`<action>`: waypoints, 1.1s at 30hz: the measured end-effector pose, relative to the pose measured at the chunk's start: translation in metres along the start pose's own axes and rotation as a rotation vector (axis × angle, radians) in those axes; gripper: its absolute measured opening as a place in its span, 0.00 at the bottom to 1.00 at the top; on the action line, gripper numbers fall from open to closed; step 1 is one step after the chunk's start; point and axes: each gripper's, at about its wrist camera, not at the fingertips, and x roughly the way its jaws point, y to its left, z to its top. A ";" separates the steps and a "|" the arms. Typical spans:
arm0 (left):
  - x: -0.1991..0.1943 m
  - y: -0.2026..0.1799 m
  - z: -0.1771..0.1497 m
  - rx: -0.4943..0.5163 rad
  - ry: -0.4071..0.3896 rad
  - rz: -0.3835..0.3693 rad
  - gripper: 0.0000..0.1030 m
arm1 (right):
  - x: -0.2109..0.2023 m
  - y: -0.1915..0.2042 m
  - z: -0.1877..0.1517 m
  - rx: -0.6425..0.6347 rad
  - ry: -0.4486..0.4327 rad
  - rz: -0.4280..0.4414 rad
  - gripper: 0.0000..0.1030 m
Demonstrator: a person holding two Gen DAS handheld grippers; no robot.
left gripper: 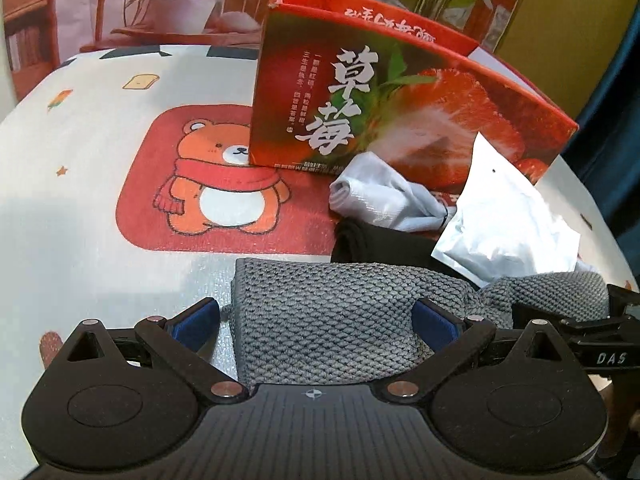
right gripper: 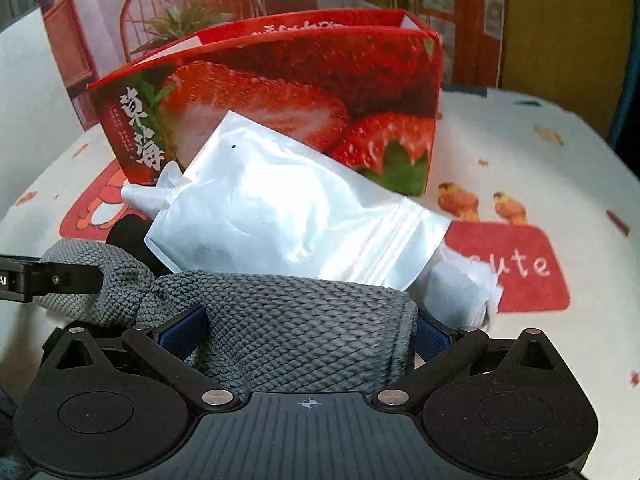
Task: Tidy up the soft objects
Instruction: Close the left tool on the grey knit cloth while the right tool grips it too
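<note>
A grey knitted cloth (left gripper: 320, 320) lies on the table in front of a red strawberry box (left gripper: 400, 112). My left gripper (left gripper: 316, 322) is open, its blue pads on either side of the cloth's left end. My right gripper (right gripper: 310, 330) is wide, its fingers around the cloth's right end (right gripper: 304, 320); whether it presses the cloth is unclear. A white zip pouch (right gripper: 288, 216) leans on the cloth and the box (right gripper: 300, 92). It also shows in the left wrist view (left gripper: 504, 216). A white cloth (left gripper: 380, 196) and a black cloth (left gripper: 380, 244) lie behind the grey one.
The table wears a white cover with a bear print (left gripper: 220, 184) and a red patch (right gripper: 512, 268). A small white bundle (right gripper: 460, 292) lies right of the grey cloth. Potted plants and a chair stand behind the table.
</note>
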 end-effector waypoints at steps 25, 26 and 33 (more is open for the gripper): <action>0.002 -0.006 -0.005 0.063 -0.024 0.032 1.00 | -0.010 -0.007 -0.008 0.000 -0.043 0.046 0.99; 0.002 -0.006 -0.005 0.061 -0.022 0.030 1.00 | -0.012 -0.006 -0.009 -0.011 -0.050 0.042 0.98; -0.003 -0.002 -0.005 0.039 -0.001 0.008 1.00 | -0.029 0.001 -0.008 -0.063 -0.075 0.034 0.87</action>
